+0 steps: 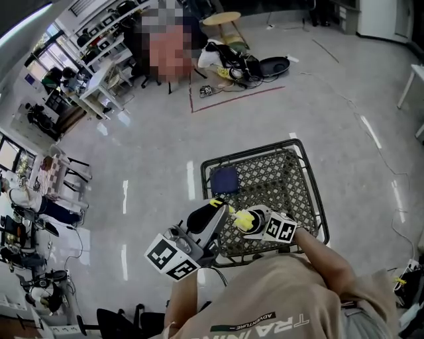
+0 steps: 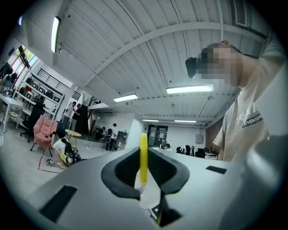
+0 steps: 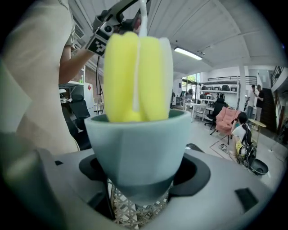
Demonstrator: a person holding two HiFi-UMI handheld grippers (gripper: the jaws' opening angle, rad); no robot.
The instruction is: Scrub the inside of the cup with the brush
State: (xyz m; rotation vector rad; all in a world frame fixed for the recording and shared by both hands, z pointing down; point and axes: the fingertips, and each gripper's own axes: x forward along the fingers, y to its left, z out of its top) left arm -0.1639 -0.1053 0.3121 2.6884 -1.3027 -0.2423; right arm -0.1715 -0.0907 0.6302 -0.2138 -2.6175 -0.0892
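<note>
A pale teal cup (image 3: 137,148) sits between the jaws of my right gripper (image 3: 139,182), which is shut on its lower part. The brush's yellow sponge head (image 3: 135,76) stands in the cup, most of it above the rim. The thin yellow brush handle (image 2: 143,155) is pinched upright in my left gripper (image 2: 143,182). In the head view the left gripper (image 1: 215,206) and the right gripper (image 1: 257,220) meet above the table, with the yellow sponge head (image 1: 244,218) between them. The cup's inside is hidden.
Below the grippers stands a small table with a woven top and a black wire rim (image 1: 311,179), a dark blue square object (image 1: 224,179) on its far left corner. Grey floor surrounds it. Bags (image 1: 232,66) and a stool (image 1: 222,18) lie farther off.
</note>
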